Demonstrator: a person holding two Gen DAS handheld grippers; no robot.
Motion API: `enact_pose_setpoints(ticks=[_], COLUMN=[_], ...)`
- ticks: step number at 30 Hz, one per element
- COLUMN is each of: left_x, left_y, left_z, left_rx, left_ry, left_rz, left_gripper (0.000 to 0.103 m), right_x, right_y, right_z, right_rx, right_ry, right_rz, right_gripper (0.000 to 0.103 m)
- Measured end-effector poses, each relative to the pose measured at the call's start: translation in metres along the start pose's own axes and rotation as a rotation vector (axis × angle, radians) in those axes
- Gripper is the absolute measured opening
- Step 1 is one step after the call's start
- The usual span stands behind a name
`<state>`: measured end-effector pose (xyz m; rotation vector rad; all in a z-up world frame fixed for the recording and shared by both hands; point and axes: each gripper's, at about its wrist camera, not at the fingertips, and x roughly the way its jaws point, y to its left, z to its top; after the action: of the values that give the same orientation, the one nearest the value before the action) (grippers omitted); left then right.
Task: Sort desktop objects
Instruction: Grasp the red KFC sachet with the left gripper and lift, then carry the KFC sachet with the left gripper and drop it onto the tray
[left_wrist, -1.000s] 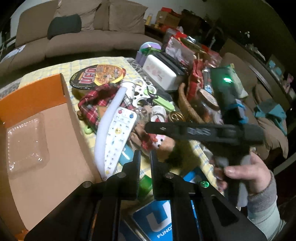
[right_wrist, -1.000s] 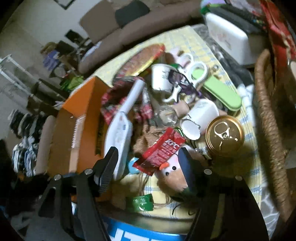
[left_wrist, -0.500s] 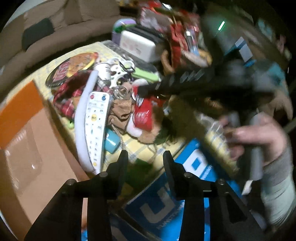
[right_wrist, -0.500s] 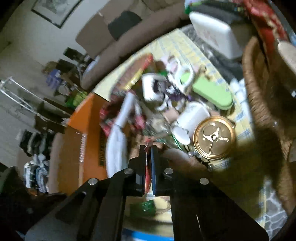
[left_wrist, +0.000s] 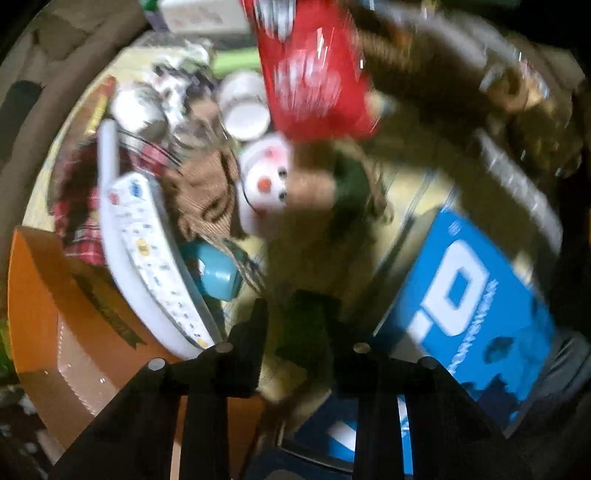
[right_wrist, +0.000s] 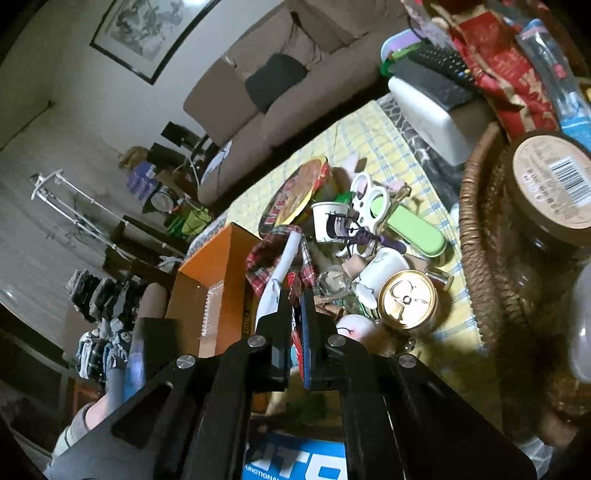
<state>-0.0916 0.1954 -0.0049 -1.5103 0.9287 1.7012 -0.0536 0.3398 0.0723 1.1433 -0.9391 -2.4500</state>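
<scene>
Right gripper (right_wrist: 295, 310) fingers pinching red packet (left_wrist: 314, 74), print blurred | left gripper (left_wrist: 295, 325) fingers closing, nothing gripped

light: dim indoor, dark vignetted corners | left wrist: heavy motion blur, smeared glossy red foil packet (left_wrist: 314, 74) | right wrist: sharp, glare on round gold can lid (right_wrist: 407, 300) | edges: fisheye-bent

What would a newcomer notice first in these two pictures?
Probably the red packet, large and blurred at the top of the left wrist view, pinched in the right gripper. Next, the gold can top beside the wicker basket, and the snowman face amid the clutter.
</scene>
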Motion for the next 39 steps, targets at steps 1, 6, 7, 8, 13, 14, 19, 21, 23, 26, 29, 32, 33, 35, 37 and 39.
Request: enact_pose_setpoints(ticks=[1,6,7,8,13,14,19,21,23,26,29,32,33,35,37,39], left_x=[0.005,0.029,0.030,0.031,0.023,0.014,-0.041,-0.063,-0.080,-0.094,-0.098,-0.093,-0.094,-0.095,-0.093,-0.090], left_y=[0.000,0.009,0.011,0.013,0.026,0.031,0.049,0.053,0.060,0.066,0.064,0.056,0.056,0.059,0.063,0.064], left_z=[0.001,0.008,0.009,0.011,0.012,0.008,-0.022,-0.037,-0.044,-0.041,-0.042,-0.043,-0.044,-0.046,-0.050,-0.051], left_rx=[0.013,0.006,-0.007,-0.020,-0.098,-0.126,-0.266,-0.300,-0.336,-0.380,-0.367,-0.342,-0.343,-0.350,-0.365,-0.379], left_ry=[0.024,0.126,0.127,0.124,0.038,-0.004,-0.258,-0.379,-0.495,-0.602,-0.639,-0.638,-0.646,-0.661,-0.645,-0.639], left_rz=[0.008,-0.031,-0.050,-0.071,-0.087,-0.111,-0.296,-0.387,-0.503,-0.551,-0.501,-0.449,-0.449,-0.443,-0.426,-0.408], left_gripper=[0.028,0.026,0.026,0.026,0.010,0.011,0.069,0.078,0.082,0.085,0.085,0.083,0.080,0.044,0.031,0.031], right_x=[-0.004,-0.014,-0.015,-0.015,-0.017,-0.017,-0.022,-0.024,-0.022,-0.017,-0.009,0.000,0.003,0.009,0.014,0.017], right_y=[-0.001,-0.007,-0.009,-0.010,-0.012,-0.011,-0.002,0.003,0.009,0.018,0.027,0.034,0.037,0.042,0.046,0.049], right_z=[0.000,0.001,0.001,0.001,0.004,0.004,0.005,0.005,0.004,0.000,-0.006,-0.010,-0.011,-0.014,-0.016,-0.017], right_rx=[-0.006,0.003,0.005,0.008,0.026,0.027,0.014,0.006,-0.002,-0.013,-0.026,-0.034,-0.036,-0.053,-0.058,-0.064], right_ry=[-0.003,-0.008,-0.006,-0.007,-0.017,-0.018,-0.030,-0.039,-0.039,-0.015,0.011,0.041,0.049,0.066,0.078,0.084], right_rz=[0.001,0.021,0.028,0.033,0.060,0.065,0.099,0.105,0.119,0.168,0.200,0.229,0.234,0.234,0.239,0.235], right_gripper=[0.005,0.005,0.005,0.005,0.005,0.005,0.005,0.005,0.005,0.005,0.005,0.005,0.005,0.005,0.005,0.005])
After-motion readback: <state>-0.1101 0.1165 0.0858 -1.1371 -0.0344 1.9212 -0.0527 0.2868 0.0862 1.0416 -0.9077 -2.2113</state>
